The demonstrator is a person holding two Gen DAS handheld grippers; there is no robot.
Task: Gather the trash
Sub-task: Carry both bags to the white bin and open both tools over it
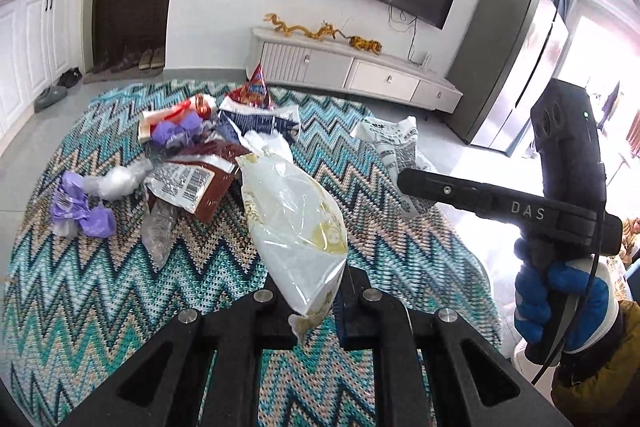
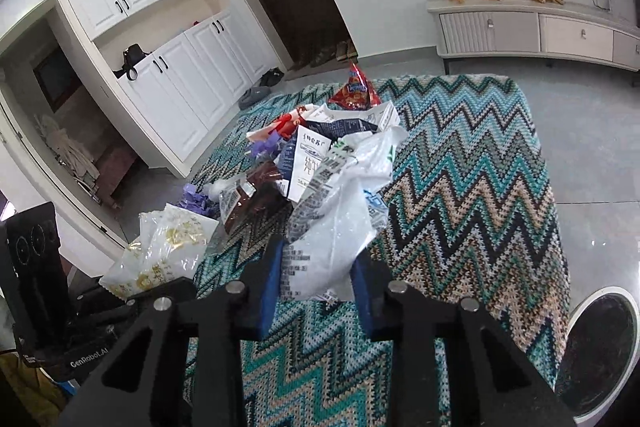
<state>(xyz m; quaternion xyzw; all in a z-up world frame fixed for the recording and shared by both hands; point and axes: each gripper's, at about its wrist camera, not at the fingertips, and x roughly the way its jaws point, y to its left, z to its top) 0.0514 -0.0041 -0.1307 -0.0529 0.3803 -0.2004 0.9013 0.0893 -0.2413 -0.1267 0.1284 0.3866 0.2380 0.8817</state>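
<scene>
Left wrist view takes in the room: a zigzag cloth (image 1: 120, 307) covers a table and carries nearly all the trash. Right wrist view shows the same cloth from the other side, with a round bin (image 2: 602, 351) on the floor just past its near right corner. The bin is white-rimmed and dark inside; I cannot tell whether anything lies in it.

The main pile (image 1: 208, 147) sits toward the far half of the cloth. It holds a flattened carton, a brown barcoded pack, a red snack bag (image 1: 256, 89) standing at the back, purple wrappers (image 1: 86, 209) off to one side, and clear film. None of that has been touched, as far as these pictures show, so most of the job is left.

Two pieces are up off the cloth. The left gripper (image 1: 316, 307) is clamped on the tail of a white-and-gold bag (image 1: 294, 223), which stands up from the jaws over the cloth. The right gripper (image 2: 316, 291) has a printed white bag (image 2: 332, 227) pinched between its blue pads; that bag bulges up out of the jaws and hides part of the pile. In the left view the right gripper appears from the side, held by a blue-gloved hand (image 1: 560, 307) at the table's right edge.

My judgement: the first pickup is made, both bags are secured, and neither has reached the bin. Carrying them over and dropping them in comes next, then repeat trips for the pile.
</scene>
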